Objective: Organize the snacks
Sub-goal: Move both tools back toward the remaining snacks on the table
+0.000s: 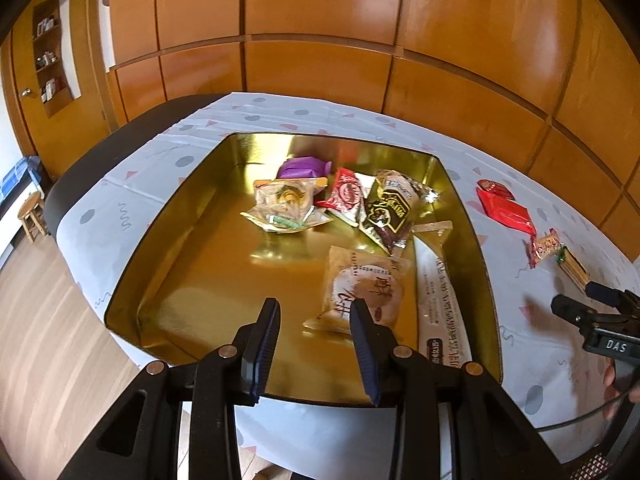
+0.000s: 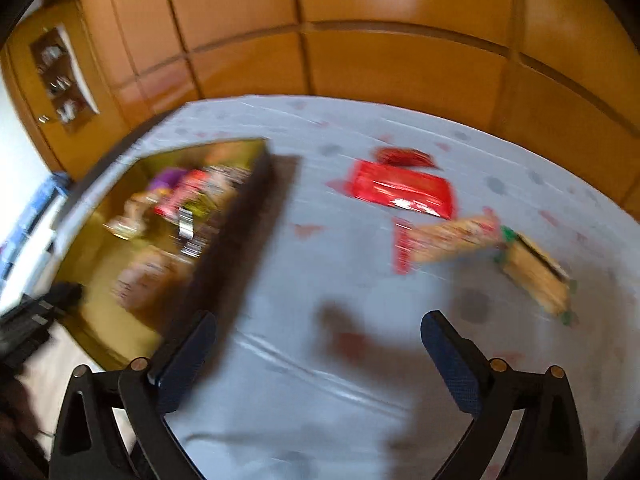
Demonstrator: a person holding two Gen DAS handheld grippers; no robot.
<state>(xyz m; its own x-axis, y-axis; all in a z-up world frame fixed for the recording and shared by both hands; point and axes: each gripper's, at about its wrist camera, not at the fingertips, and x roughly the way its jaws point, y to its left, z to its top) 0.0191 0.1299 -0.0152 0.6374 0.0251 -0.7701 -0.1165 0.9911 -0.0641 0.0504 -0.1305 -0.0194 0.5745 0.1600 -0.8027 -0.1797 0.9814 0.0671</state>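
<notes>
Left gripper [image 1: 314, 310], low centre of frame, jaws moderately parted, holding nothing, above the gold tin [image 1: 192, 216]. Right gripper [image 2: 320, 332], jaws wide apart, empty, over the patterned tablecloth [image 2: 280, 280]. Mid-frame inside the tin: beige packet [image 1: 360, 280], dark packet [image 1: 390, 208]. Farther right on the cloth: red packet [image 2: 400, 188], tan packet [image 2: 536, 276], blurred.

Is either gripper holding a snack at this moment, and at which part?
Nothing is held. The left gripper is open above the gold tray; the right gripper is open over the tablecloth.
</notes>
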